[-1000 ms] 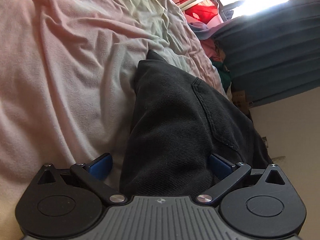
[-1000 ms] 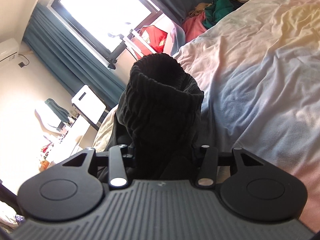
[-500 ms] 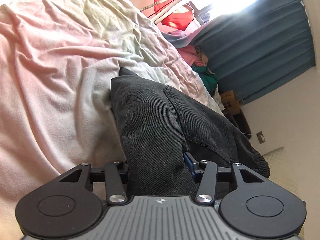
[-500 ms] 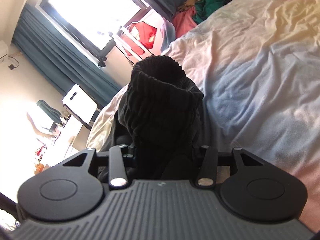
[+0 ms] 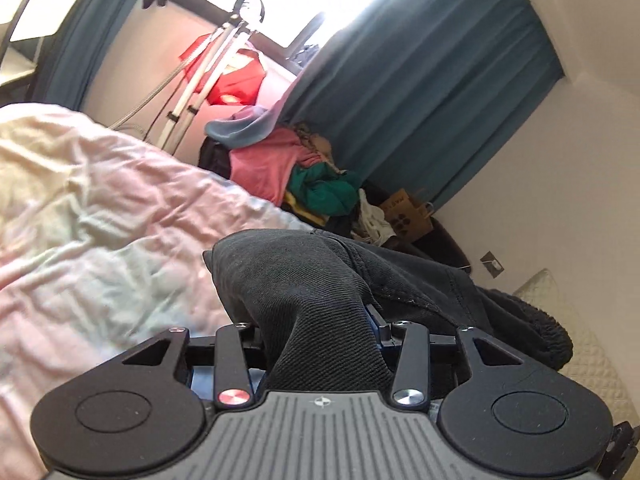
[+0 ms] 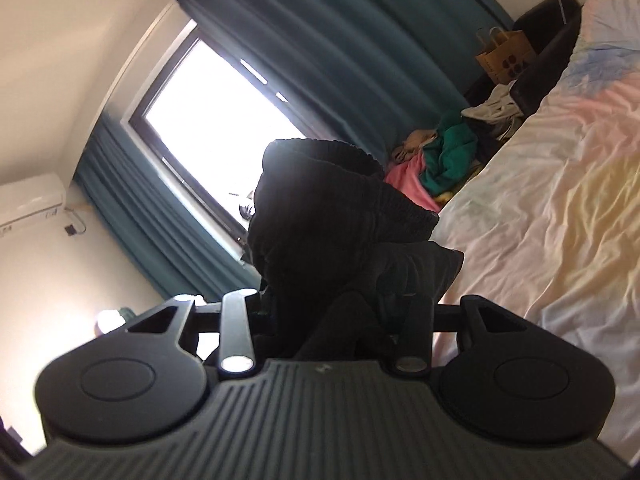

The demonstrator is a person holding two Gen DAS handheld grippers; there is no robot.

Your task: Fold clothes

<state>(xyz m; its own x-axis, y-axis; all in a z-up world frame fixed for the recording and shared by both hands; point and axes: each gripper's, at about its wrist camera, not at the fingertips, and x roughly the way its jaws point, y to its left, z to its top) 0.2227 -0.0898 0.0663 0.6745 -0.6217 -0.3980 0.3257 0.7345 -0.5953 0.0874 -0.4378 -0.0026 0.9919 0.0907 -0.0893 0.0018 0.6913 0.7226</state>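
Above the bed (image 5: pixel 100 216), with its crumpled pastel sheet of pink, pale blue and yellow, both tongs carry one dark garment lifted off the bedding. Closed tight, the left tongs (image 5: pixel 320 332) pinch a fold of black corduroy-like trousers (image 5: pixel 304 288); the cloth bunches up between the fingers and hides most of them, with only a sliver of a blue pad showing on the right side. From there the fabric runs off to the right, where a stitched seam and a ribbed elastic waistband hang over a quilted white cover (image 5: pixel 592 344).

From the right wrist view, the right tongs (image 6: pixel 332 308) are likewise clamped on the same black trousers (image 6: pixel 332 216), gripping near the gathered waistband, which stands up in a rounded hump against the bright window (image 6: pixel 216 104). The fingertips themselves are buried in the dark cloth and cannot be made out.

Behind the bed lies a heap of loose clothes (image 5: pixel 304 168), pink, green and blue-grey, beside a brown paper bag (image 5: pixel 404 216) with dark dots. Teal curtains (image 5: pixel 420 92) hang on both sides of the window, a red garment (image 5: pixel 236 80) is draped on a white rack, and a white air conditioner (image 6: pixel 28 200) sits high on the wall.
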